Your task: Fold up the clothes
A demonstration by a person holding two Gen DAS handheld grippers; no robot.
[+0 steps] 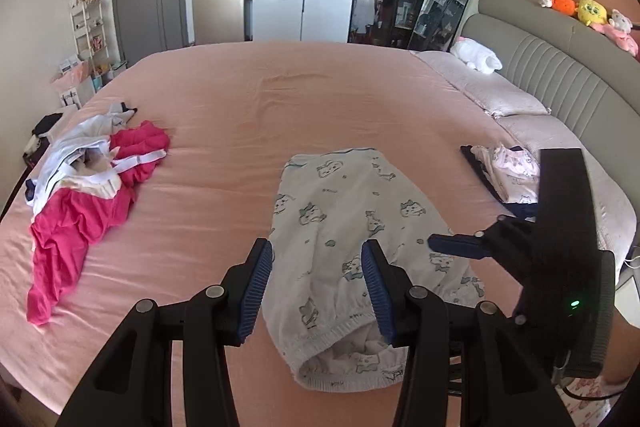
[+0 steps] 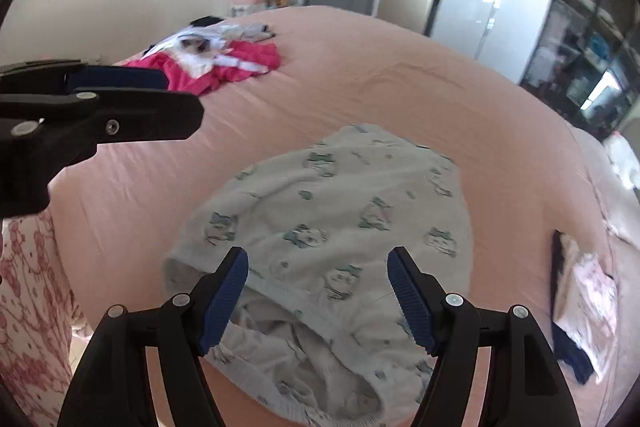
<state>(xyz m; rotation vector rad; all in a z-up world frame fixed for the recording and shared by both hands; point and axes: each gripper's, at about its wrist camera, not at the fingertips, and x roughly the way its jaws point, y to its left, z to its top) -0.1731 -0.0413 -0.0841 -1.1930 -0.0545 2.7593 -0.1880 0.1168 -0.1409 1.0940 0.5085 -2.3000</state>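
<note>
Pale pyjama trousers with a small cat print (image 1: 352, 227) lie flat on the pink bed sheet (image 1: 248, 107), waistband toward me; they also show in the right wrist view (image 2: 340, 227). My left gripper (image 1: 316, 267) is open and empty, hovering over the waistband end. My right gripper (image 2: 318, 275) is open and empty above the waistband. The right gripper shows at the right of the left wrist view (image 1: 460, 245), and the left gripper at the left of the right wrist view (image 2: 120, 99).
A heap of unfolded clothes, pink and white (image 1: 92, 179), lies at the bed's left. A folded stack (image 1: 508, 175) sits at the right near the pillows (image 1: 492, 87). A grey headboard (image 1: 560, 67) runs along the right. Wardrobe and fridge stand beyond the bed.
</note>
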